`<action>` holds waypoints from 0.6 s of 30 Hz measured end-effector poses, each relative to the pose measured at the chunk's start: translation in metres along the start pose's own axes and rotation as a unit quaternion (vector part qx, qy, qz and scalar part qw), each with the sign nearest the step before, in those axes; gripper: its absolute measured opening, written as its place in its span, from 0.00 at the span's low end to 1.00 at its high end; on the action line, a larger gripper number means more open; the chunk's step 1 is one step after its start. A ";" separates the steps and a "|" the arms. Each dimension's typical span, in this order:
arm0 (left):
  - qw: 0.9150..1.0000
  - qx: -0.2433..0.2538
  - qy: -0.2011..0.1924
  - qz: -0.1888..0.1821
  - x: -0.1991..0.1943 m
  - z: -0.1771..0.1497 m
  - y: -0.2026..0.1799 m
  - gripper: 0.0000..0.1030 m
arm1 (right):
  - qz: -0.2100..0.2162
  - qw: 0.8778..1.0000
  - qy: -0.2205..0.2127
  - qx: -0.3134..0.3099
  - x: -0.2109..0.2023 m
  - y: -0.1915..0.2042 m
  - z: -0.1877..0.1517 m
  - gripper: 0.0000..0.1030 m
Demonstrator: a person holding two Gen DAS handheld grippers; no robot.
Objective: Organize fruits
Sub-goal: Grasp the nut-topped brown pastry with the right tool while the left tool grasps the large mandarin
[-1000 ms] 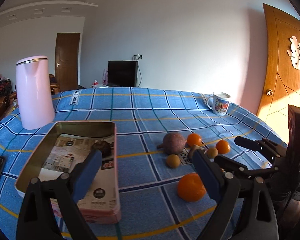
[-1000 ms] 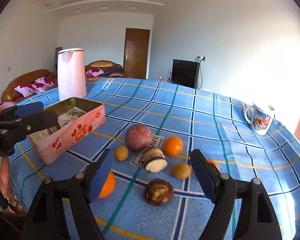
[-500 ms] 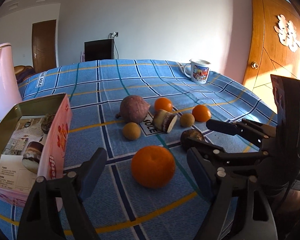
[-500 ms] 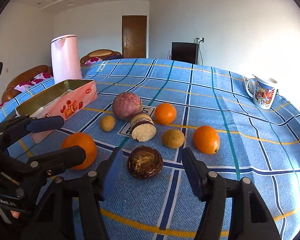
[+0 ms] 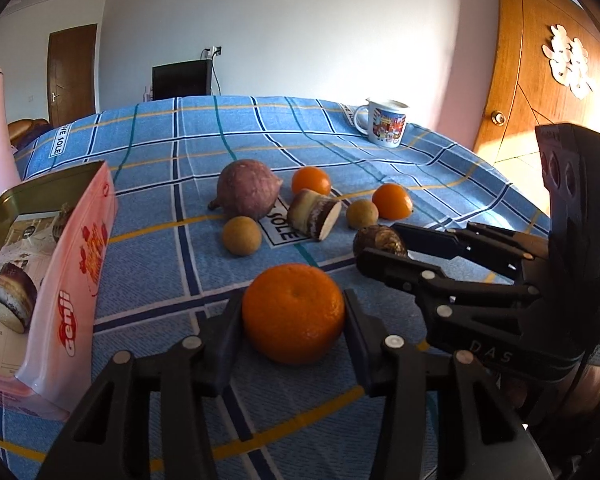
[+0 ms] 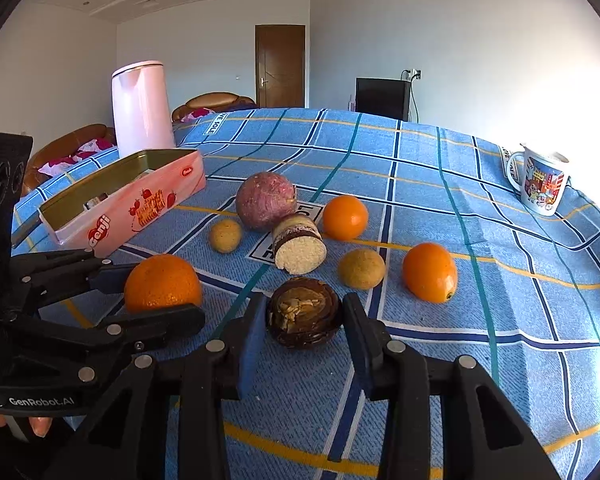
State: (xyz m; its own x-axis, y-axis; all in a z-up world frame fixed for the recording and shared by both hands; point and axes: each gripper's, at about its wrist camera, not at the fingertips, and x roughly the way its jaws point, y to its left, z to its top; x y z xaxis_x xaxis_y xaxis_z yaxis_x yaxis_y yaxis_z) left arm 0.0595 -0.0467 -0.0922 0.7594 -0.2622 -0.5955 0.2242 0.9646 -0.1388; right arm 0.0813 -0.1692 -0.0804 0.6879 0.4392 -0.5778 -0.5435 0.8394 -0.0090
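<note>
A pink kettle (image 6: 140, 106) is standing at ten o'clock on the blue checked tablecloth (image 6: 440, 184), a printed mug (image 6: 542, 186) is sitting at two o'clock, and a dark cabinet (image 6: 382, 98) is standing against the far wall.

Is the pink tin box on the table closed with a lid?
No, the pink tin box stands open, with no lid on it, and a round snack piece lies inside.

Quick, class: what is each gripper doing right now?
Left gripper: fingers just closed on the large round orange.
Right gripper: fingers just closed on the dark brown round fruit.
</note>
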 end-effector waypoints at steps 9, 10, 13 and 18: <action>0.999 0.006 -0.038 0.014 -0.015 0.005 0.000 0.47 | 0.005 0.999 -0.032 0.002 -0.007 0.000 0.000 0.39; 0.999 0.006 -0.041 0.017 -0.016 0.005 0.000 0.47 | 0.005 0.999 -0.036 0.002 -0.009 0.000 0.000 0.39; 0.999 0.007 -0.048 0.021 -0.018 0.006 0.001 0.47 | 0.006 0.999 -0.046 0.000 -0.011 0.001 0.000 0.39; 0.997 0.015 -0.064 0.037 -0.024 0.008 0.001 0.47 | 0.007 0.998 -0.068 -0.001 -0.016 0.001 -0.001 0.39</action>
State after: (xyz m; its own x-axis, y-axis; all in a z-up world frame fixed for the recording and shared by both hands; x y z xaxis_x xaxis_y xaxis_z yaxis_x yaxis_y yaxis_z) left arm 0.0464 -0.0402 -0.0718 0.8453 -0.1938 -0.4978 0.1816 0.9806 -0.0735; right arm 0.0693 -0.1760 -0.0714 0.7392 0.4906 -0.4615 -0.5541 0.8325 -0.0025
